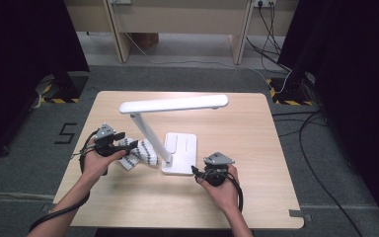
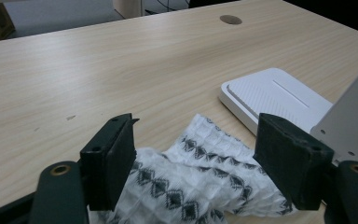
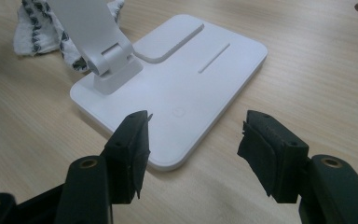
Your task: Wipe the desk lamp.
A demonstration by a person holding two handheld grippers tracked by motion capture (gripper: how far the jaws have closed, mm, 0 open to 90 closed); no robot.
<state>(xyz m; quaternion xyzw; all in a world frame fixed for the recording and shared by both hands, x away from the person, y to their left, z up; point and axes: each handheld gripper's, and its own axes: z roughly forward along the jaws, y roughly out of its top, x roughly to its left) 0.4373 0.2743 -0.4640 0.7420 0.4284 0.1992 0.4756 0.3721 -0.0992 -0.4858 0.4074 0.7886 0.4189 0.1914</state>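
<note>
A white desk lamp stands mid-table, its flat base (image 1: 180, 152) under a slanted arm and a long horizontal head (image 1: 173, 104). A white cloth with black diamond patterns (image 1: 139, 154) lies crumpled just left of the base. My left gripper (image 1: 131, 144) is open over the cloth, and the cloth (image 2: 200, 177) lies between and below its jaws. My right gripper (image 1: 195, 171) is open at the base's near right corner. In the right gripper view the base (image 3: 182, 88) sits just beyond the jaws, with the cloth (image 3: 37, 28) behind the hinge.
The light wooden table (image 1: 256, 148) has bare room to the right and along the front edge. A round cable hole (image 2: 230, 19) sits near its far edge. Cables (image 1: 321, 148) trail on the grey floor at the right.
</note>
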